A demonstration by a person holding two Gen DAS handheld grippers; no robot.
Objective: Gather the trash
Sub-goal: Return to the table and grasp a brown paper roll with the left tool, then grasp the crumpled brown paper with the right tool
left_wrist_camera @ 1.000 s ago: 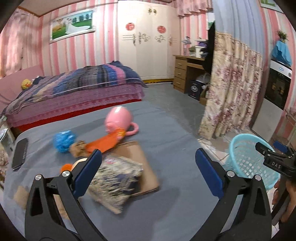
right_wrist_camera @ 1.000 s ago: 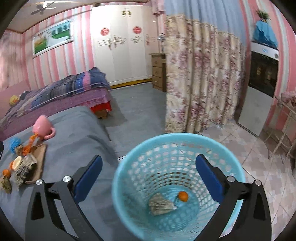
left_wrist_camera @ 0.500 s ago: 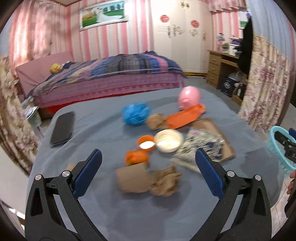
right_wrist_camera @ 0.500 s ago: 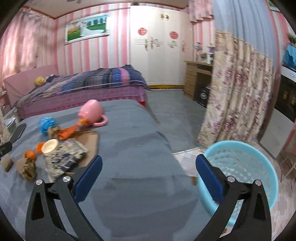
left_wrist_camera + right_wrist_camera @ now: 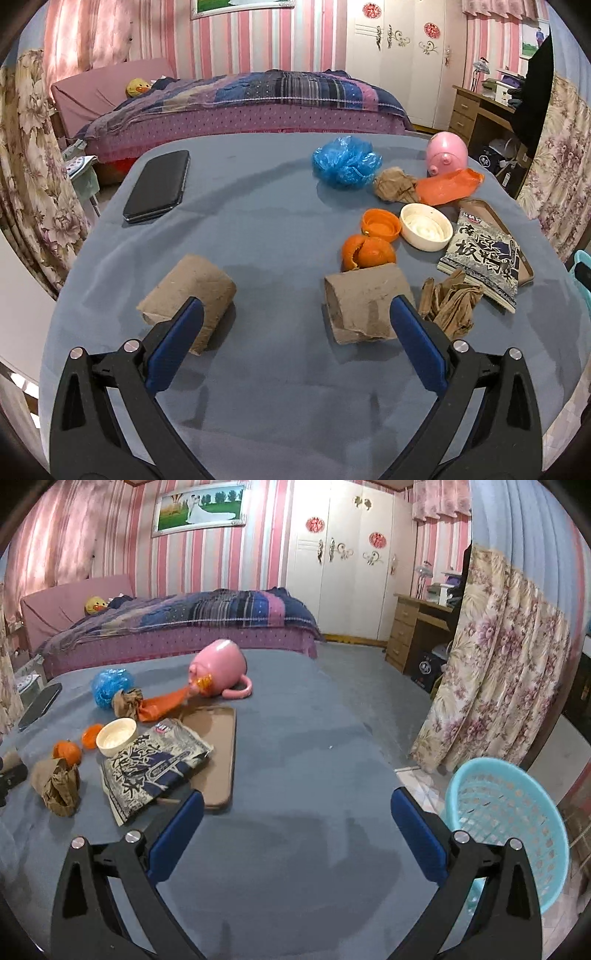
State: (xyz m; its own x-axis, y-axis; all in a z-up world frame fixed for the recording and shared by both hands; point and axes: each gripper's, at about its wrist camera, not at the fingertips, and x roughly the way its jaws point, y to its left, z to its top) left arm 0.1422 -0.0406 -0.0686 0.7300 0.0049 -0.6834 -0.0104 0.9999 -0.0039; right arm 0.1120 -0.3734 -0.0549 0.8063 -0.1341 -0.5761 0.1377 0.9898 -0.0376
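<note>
A grey-blue cloth-covered table [image 5: 258, 229] carries the litter: two cardboard tubes, one [image 5: 188, 291] just past the left claw's left finger and the other [image 5: 365, 295] just inside its right finger, with crumpled brown paper [image 5: 450, 302] beside that finger's outer side. Farther ahead lie orange peel [image 5: 369, 251], an orange cap [image 5: 380, 225], a white bowl [image 5: 424, 227], a printed packet [image 5: 484, 258] on a brown tray [image 5: 218, 753], a blue plastic wad [image 5: 347, 162], another brown paper ball [image 5: 395, 184], an orange wrapper [image 5: 450, 186] and a pink pig-shaped mug [image 5: 447, 151]. A black phone [image 5: 159, 184] lies far ahead to the left.
</note>
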